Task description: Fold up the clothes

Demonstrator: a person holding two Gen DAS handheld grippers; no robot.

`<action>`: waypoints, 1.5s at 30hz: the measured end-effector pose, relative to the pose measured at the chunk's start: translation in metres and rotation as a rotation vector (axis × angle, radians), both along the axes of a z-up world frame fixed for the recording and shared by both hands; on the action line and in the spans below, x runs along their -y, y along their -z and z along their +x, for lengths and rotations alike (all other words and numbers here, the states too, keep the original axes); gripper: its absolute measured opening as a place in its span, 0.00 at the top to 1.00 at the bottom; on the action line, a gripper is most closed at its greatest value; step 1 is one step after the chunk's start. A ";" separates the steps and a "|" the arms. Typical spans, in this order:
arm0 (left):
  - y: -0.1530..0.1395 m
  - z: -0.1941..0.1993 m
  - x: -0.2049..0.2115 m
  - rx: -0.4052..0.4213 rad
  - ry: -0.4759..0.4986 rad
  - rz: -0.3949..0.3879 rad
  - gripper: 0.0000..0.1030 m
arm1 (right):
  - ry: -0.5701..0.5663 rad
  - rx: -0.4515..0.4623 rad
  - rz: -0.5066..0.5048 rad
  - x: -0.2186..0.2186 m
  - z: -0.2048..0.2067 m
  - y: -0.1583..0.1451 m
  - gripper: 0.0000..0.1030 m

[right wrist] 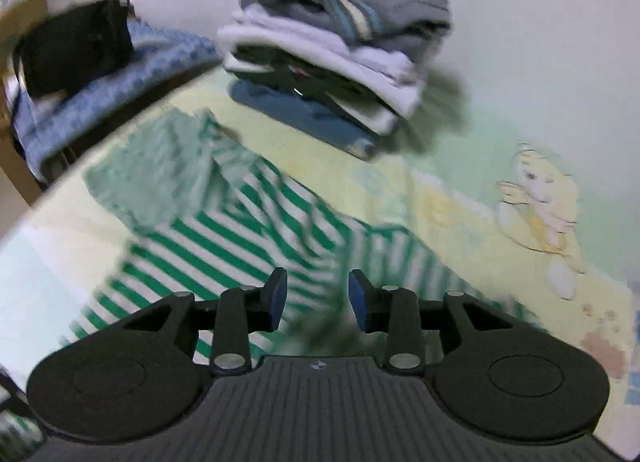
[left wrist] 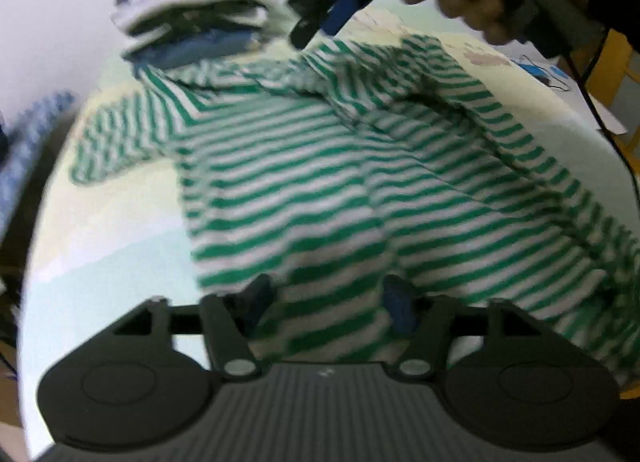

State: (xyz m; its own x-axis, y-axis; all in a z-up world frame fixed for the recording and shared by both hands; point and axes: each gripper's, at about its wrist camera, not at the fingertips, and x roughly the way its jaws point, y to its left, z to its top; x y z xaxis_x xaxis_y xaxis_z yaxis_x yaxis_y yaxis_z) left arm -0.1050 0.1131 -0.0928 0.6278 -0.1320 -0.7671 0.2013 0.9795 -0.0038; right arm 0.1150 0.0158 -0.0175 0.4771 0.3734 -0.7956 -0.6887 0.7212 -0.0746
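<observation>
A green-and-white striped shirt (left wrist: 320,182) lies spread on the pale sheet (left wrist: 112,222), one sleeve out to the left and its right side rumpled. My left gripper (left wrist: 330,298) stands wide at the near hem, and the striped cloth runs between its fingers and partly covers them; the pads do not press on it. At the shirt's far edge a hand (left wrist: 472,2) holds my right gripper (left wrist: 320,24). In its own view the right gripper (right wrist: 318,300) is open just above the shirt (right wrist: 224,246), with nothing between its blue pads.
A stack of folded clothes (right wrist: 332,42), also (left wrist: 192,10), stands at the back of the sheet (right wrist: 460,182) by the wall. A blue patterned cloth (right wrist: 100,102) with a black object (right wrist: 76,46) on it lies off the left edge. Cables and a yellow chair (left wrist: 616,62) are at the right.
</observation>
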 end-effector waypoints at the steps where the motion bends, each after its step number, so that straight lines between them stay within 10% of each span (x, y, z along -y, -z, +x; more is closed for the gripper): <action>1: 0.000 0.000 -0.003 0.018 -0.006 0.015 0.32 | -0.015 -0.001 0.007 -0.011 -0.001 0.000 0.65; 17: -0.007 0.106 -0.126 0.116 -0.474 -0.044 0.32 | 0.019 -0.081 0.105 -0.147 0.036 0.016 0.58; 35: 0.011 0.138 -0.133 0.103 -0.476 0.046 0.35 | -0.056 -0.137 0.099 -0.205 0.052 0.059 0.50; 40: 0.011 0.131 -0.126 0.137 -0.449 0.071 0.52 | -0.102 -0.124 0.075 -0.207 0.050 0.063 0.49; 45: 0.009 0.126 -0.131 0.149 -0.447 0.041 1.00 | -0.170 -0.066 0.029 -0.206 0.046 0.060 0.95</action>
State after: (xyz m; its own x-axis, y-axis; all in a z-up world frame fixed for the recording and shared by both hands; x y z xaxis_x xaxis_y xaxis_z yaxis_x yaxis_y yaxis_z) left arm 0.0215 0.2446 -0.1023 0.7200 0.2047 -0.6631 -0.2446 0.9690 0.0335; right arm 0.1614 0.2213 -0.0779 0.3525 0.4672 -0.8109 -0.8035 0.5952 -0.0063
